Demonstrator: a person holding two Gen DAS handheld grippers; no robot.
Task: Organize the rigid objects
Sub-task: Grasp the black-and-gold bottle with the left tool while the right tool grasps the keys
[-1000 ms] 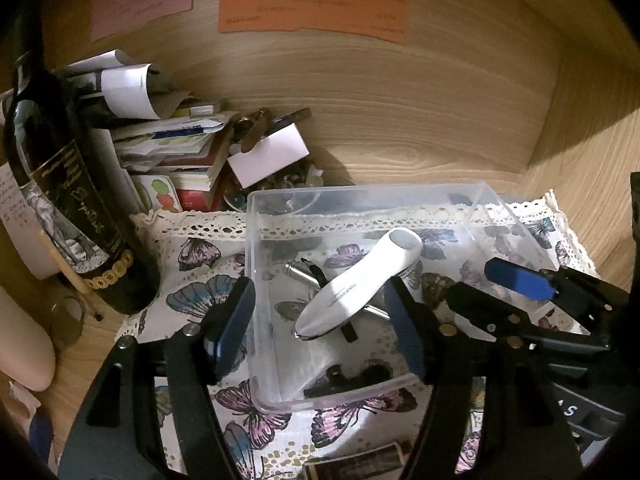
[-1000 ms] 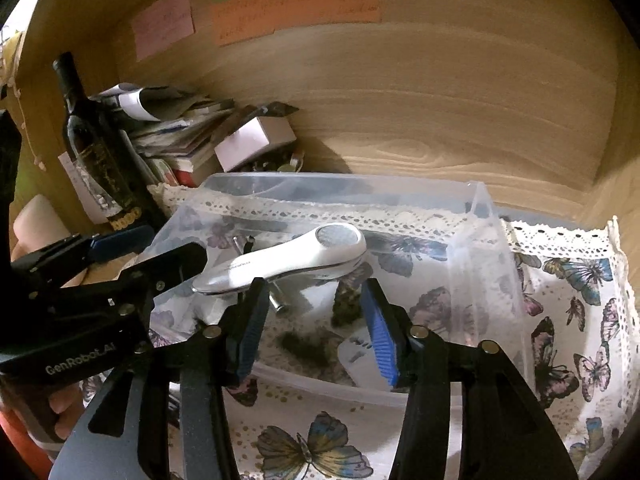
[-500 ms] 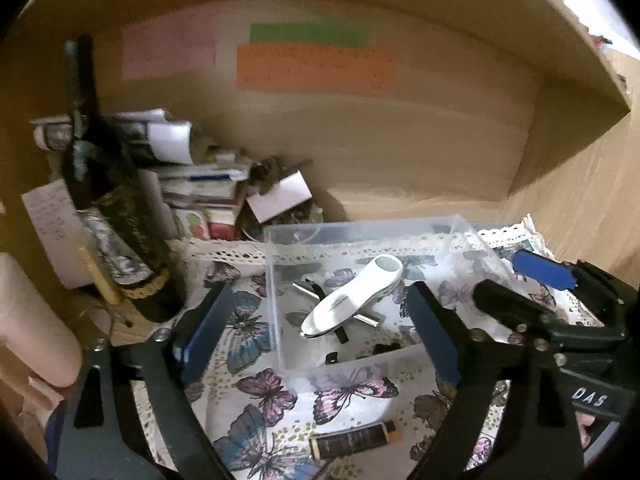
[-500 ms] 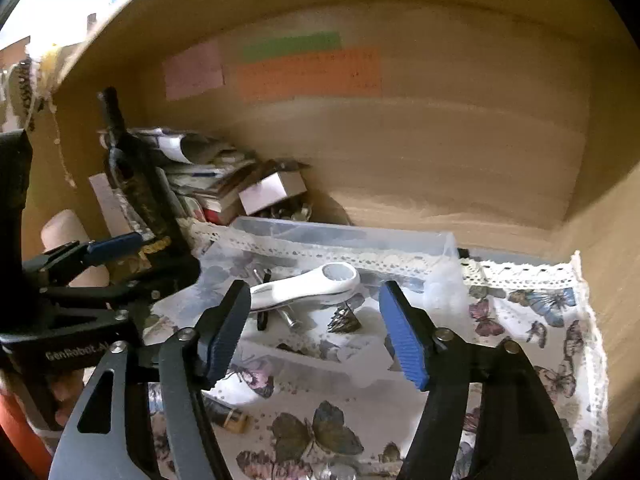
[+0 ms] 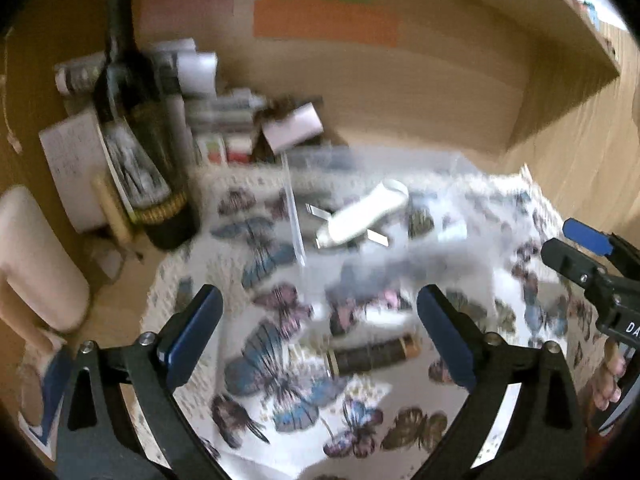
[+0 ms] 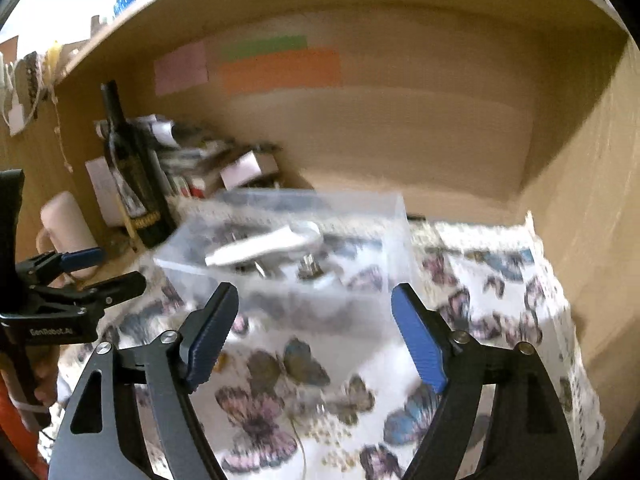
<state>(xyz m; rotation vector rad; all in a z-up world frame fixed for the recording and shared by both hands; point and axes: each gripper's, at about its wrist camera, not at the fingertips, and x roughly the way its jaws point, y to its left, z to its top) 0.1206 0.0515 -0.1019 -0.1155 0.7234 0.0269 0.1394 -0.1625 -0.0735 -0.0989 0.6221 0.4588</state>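
Left wrist view is smeared by motion, yet the clear plastic bin [image 5: 400,208] reads as the landmark: it sits on the butterfly-print cloth [image 5: 280,380] that covers the worktop inside a wooden alcove [image 5: 440,92]. The left gripper [image 5: 320,344] hangs in front of the bin, its jaws spread wide and opening, with nothing between them. Inside the bin lies a white handheld device [image 5: 364,216] across some metal pieces. In front of the bin a dark cylindrical item [image 5: 372,354] lies on the cloth. Left of the bin stand a dark wine bottle [image 5: 136,128] and a stack of papers and small boxes [image 5: 224,128], crowding that side. Right of the bin the cloth runs bare up to the alcove's side wall. From the right wrist, the right gripper [image 6: 316,336] is also in front of the bin, jaws opening and empty. Coloured paper notes [image 6: 280,68] are stuck to the back wall above the bin.
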